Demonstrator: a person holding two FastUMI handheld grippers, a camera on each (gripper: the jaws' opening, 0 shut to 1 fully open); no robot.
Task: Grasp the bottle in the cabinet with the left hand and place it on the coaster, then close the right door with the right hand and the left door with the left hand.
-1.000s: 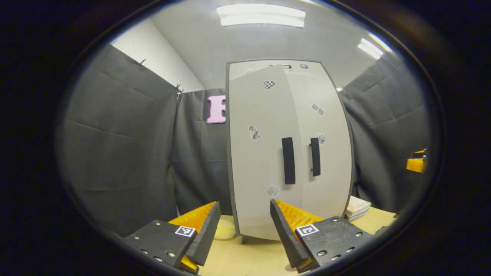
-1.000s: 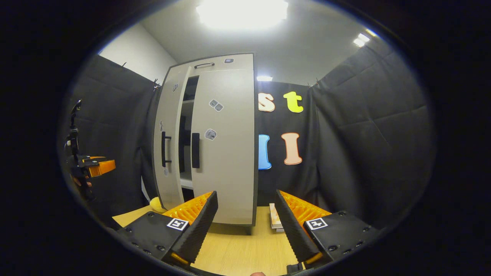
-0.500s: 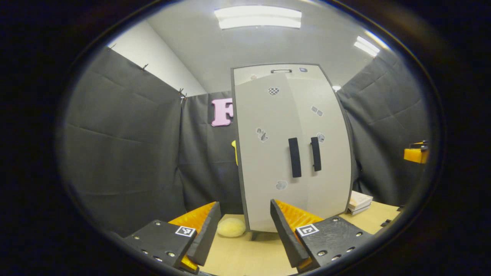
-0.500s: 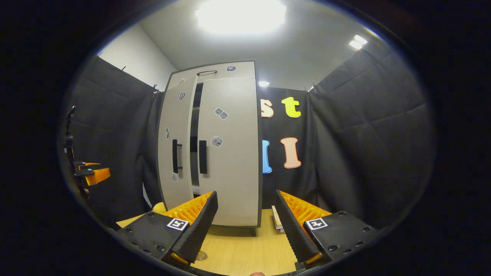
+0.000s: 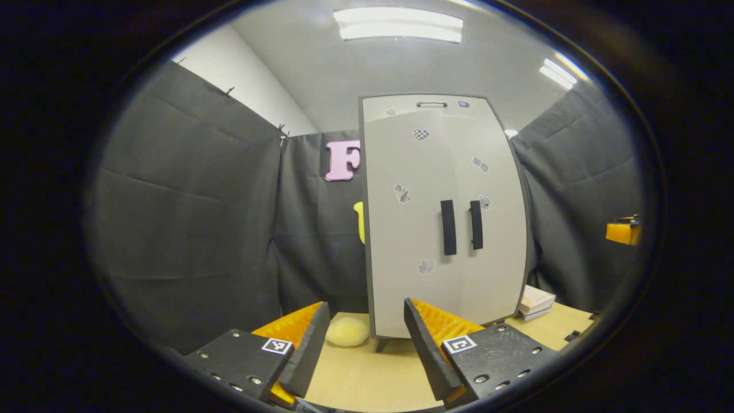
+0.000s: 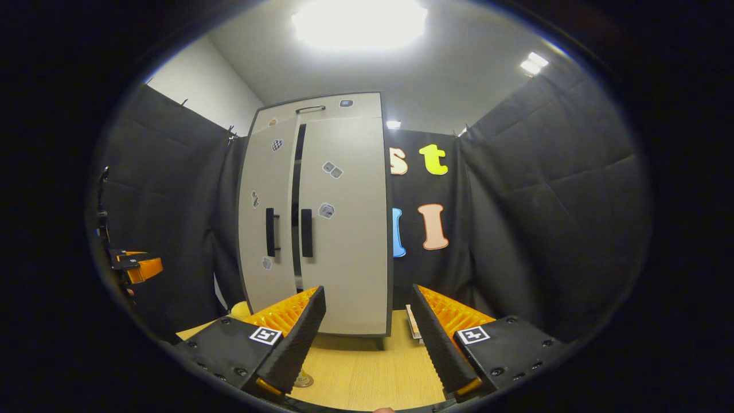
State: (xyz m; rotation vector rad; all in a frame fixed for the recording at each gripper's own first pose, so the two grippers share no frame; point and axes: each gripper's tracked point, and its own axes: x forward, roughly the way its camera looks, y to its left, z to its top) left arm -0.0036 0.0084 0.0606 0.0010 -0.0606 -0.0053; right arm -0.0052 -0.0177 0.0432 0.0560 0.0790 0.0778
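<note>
A tall pale-grey cabinet (image 5: 444,218) stands upright on the light wooden worktop (image 6: 367,373) against the booth's black cloth wall, its two doors each carrying a dark vertical handle and a scatter of small stickers. In the left gripper view the left door (image 5: 410,229) and right door (image 5: 493,223) appear to meet flush; in the right gripper view a narrow dark slit runs between the left door (image 6: 266,218) and the right door (image 6: 344,223), so the left one sits slightly ajar. The left hand-held gripper (image 5: 361,350) is held before the cabinet, jaws spread and empty; it also shows at the far left of the right gripper view (image 6: 135,267). The right hand-held gripper (image 6: 367,338) likewise stands apart and holds nothing. A small round base, possibly the bottle on its coaster, peeks out behind one finger and is too hidden to identify. A soft yellow lump (image 5: 347,331) lies left of the cabinet's foot, and stacked books (image 5: 536,302) lie to its right.
</note>
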